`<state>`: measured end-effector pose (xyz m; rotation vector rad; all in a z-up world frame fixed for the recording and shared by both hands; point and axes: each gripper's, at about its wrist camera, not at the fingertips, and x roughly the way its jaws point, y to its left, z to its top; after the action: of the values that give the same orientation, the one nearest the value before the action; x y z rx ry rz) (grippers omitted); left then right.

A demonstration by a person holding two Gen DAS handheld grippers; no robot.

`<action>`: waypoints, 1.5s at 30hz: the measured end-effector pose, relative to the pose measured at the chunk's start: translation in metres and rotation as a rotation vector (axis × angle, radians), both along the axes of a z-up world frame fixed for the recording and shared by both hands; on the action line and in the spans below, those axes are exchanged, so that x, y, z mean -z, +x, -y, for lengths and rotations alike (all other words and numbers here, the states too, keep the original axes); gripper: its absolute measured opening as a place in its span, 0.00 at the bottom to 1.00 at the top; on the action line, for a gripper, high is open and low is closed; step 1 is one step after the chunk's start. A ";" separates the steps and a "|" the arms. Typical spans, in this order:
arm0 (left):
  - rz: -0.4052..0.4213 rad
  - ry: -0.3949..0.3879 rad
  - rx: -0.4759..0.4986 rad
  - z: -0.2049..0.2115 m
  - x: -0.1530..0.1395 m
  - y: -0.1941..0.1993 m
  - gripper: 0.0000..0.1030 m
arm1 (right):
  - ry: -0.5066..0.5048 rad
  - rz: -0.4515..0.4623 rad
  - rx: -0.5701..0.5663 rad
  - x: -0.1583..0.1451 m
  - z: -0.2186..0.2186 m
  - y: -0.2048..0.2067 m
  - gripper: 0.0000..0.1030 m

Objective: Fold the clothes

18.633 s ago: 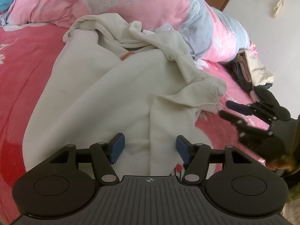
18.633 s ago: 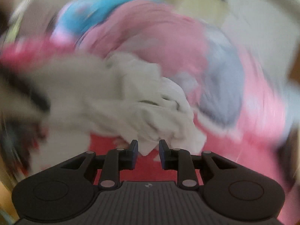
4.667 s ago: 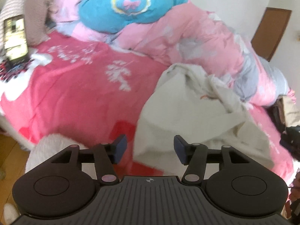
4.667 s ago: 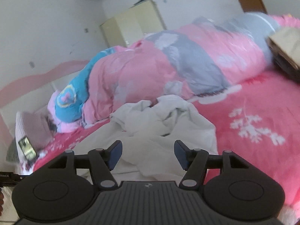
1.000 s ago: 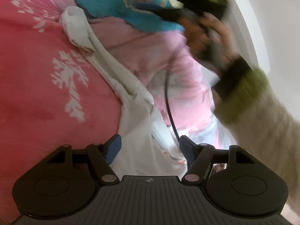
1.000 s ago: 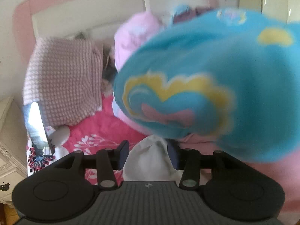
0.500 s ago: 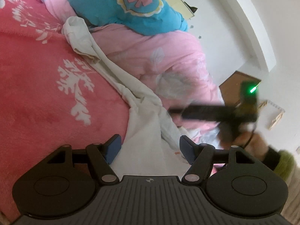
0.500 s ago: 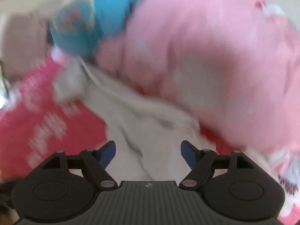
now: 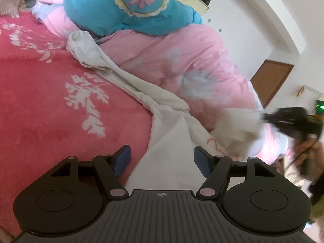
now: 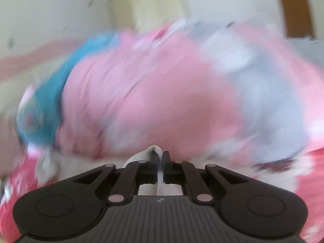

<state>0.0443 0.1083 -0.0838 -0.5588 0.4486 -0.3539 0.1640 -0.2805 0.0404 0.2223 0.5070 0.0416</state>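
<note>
Bed with red floral blanket, white garment spread across it, pink duvet heaped alongside

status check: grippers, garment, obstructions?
Left gripper open over the white garment. Right gripper shut on a fold of it. Sleeve runs along the pink duvet; nothing blocking.

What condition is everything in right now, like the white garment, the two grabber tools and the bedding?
White garment: unfolded, stretched in a long strip across the bed.
Left gripper: open, over the garment's near end, gripping nothing.
Right gripper: shut on white cloth.
Pink quilt: bunched in a heap.
Blue pillow: resting on the quilt.
Red blanket: spread flat.
</note>
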 end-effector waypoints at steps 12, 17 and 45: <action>-0.017 0.162 -0.011 0.020 -0.005 0.005 0.67 | 0.218 0.142 0.564 -0.016 0.265 -0.076 0.04; -0.034 0.220 -0.017 0.027 -0.009 0.008 0.67 | 0.343 -0.042 0.735 0.049 0.314 -0.081 0.11; -0.039 0.411 0.297 0.073 -0.080 -0.075 0.75 | -0.059 -0.046 -0.069 0.049 0.046 -0.255 0.38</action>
<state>-0.0303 0.0350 -0.0038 -0.0974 0.6259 -0.5195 -0.0909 -0.3266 -0.0088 0.1477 0.5614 0.0890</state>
